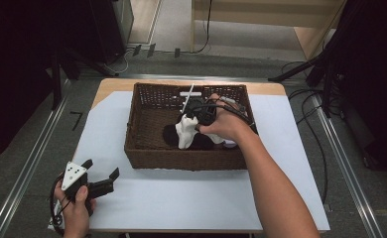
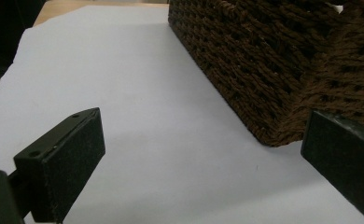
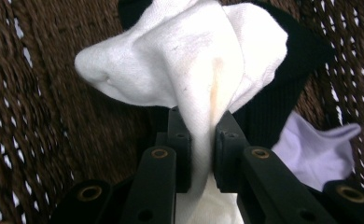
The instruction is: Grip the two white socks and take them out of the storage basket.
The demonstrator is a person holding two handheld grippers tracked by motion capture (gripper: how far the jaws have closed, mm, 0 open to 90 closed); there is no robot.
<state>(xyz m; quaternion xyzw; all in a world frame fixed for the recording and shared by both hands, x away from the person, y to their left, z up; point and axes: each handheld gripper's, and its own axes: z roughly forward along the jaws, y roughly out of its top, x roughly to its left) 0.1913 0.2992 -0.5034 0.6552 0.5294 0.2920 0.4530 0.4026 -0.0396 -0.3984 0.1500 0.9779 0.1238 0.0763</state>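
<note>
Two handheld grippers are at work over a white-covered table (image 1: 281, 163), seen from above. A brown woven basket (image 1: 147, 148) sits at about 12 o'clock on the table, toward the far edge. The right gripper (image 1: 197, 119) reaches into the basket near its centre, jaws clamped tight on a fold of a white sock (image 3: 189, 60). In the right gripper view the cloth is pinched between the two black pads and bunches up above them, with a faint yellowish stain. Beneath it lie a black sock (image 3: 283, 102) at 3 o'clock and a pale lilac cloth (image 3: 320, 144) at about 4 o'clock, both on the basket floor.

The step in hand looks like lifting the white sock out of the basket. The next move likely calls for a straight upward pull, high enough to clear the rim, without dragging the black sock along.

The right forearm stretches in from 5 o'clock, wrist bent down into the basket. The left gripper (image 1: 101, 174) rests low at 7 o'clock on the table, jaws wide apart and holding nothing, pointed toward the basket's near left corner.
</note>
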